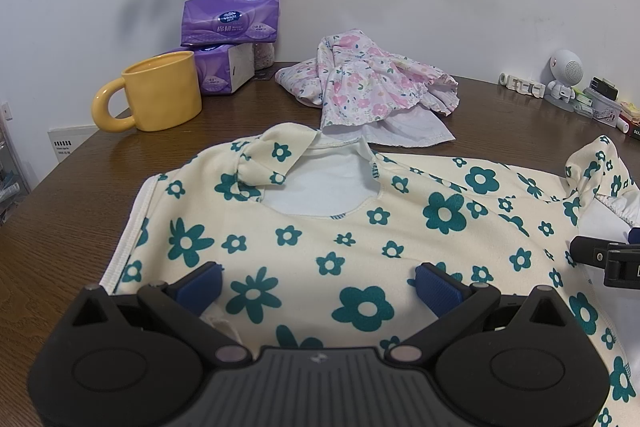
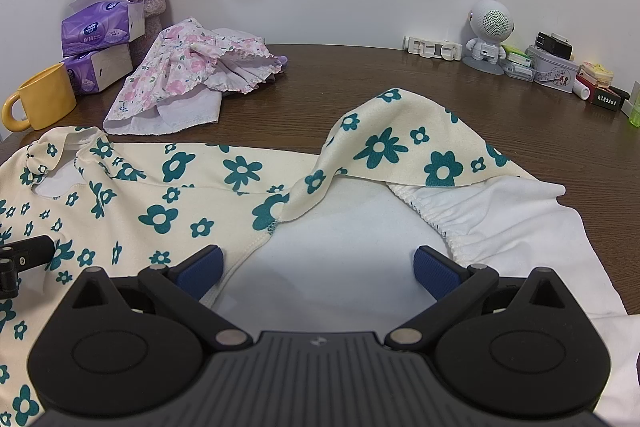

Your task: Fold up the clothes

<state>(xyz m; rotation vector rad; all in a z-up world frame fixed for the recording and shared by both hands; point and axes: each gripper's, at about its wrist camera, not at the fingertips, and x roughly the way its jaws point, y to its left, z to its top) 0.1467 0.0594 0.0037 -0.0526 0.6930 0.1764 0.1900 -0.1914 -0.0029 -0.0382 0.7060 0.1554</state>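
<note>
Both tongs, left (image 1: 318,281) and right (image 2: 318,265), gape wide over one green-flowered shirt (image 1: 360,247) spread on the bench (image 2: 400,87). Only the right view shows its white inside; behind it, one pink garment (image 2: 188,75), two tissue packs (image 1: 230,17).

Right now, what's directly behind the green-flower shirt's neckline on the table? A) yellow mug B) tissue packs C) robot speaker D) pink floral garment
D: the crumpled pink floral garment lies just past the green-flower shirt neckline; the yellow mug stands off to the left.
</note>
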